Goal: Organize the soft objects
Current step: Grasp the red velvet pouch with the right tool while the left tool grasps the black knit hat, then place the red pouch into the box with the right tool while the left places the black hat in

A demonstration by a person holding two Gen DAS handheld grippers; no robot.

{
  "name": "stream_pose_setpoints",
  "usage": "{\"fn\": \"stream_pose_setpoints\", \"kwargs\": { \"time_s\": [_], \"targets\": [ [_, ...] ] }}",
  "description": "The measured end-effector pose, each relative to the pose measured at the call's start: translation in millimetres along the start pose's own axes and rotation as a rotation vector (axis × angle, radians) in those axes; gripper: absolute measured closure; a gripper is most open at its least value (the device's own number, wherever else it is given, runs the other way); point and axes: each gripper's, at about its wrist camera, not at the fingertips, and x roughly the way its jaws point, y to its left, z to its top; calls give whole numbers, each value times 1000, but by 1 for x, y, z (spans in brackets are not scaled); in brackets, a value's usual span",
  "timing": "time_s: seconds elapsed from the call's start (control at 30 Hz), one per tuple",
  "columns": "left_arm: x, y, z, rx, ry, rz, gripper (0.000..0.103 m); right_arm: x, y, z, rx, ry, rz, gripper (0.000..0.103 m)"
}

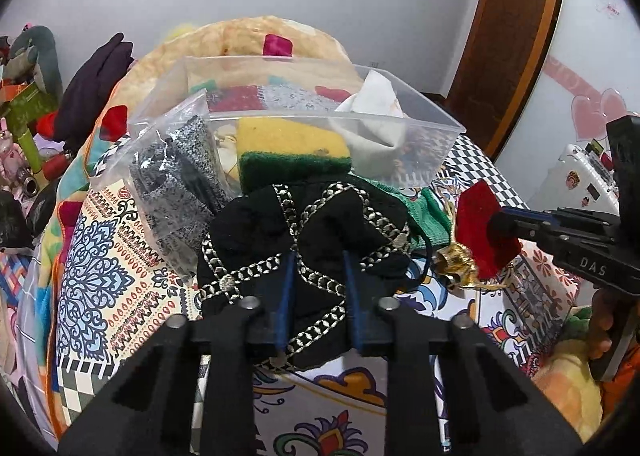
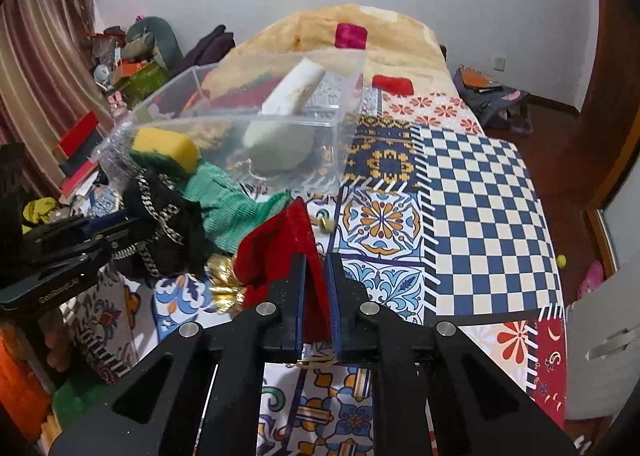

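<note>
My left gripper is shut on a black cloth with silver chain trim, held above the patterned bedspread just in front of a clear plastic bin. The bin holds a yellow and green sponge and a white cloth. A plastic bag of grey fabric leans on the bin's left side. My right gripper is shut on a red cloth pouch with a gold tassel. The pouch also shows at the right of the left wrist view. A green knit cloth lies by the bin.
The bed has a patterned spread with a checkered patch to the right. An orange blanket is piled behind the bin. Clutter and a chair stand left of the bed. A bag lies on the floor at far right.
</note>
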Motion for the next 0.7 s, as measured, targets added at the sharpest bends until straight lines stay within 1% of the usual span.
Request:
{"fn": "stream_pose_setpoints", "kwargs": {
  "time_s": [0.03,0.07,0.17,0.33,0.5,0.6,0.67,0.7],
  "targets": [
    [-3,-1,-1,1,-7,-2,88,-3,0,1,0,-8,3,94],
    [-5,0,0,2,-10,-4,90,-6,2,2,0,-15,6,94],
    [-17,0,-1,-1,-32,-7,93,-14,5,6,-5,-41,11,95],
    [-44,2,2,-19,-83,-29,94,-33,13,16,-14,-100,22,95],
    [-72,3,9,-19,-150,-39,94,-51,20,24,-28,-155,28,95],
    [-88,3,14,-14,-188,-39,94,-55,23,26,-54,-167,20,95],
    [-95,2,19,-8,-208,-32,94,-51,20,25,-59,-159,2,95],
    [-97,1,22,-4,-219,-26,94,-48,17,24,-51,-144,-5,88]
  ]
}}
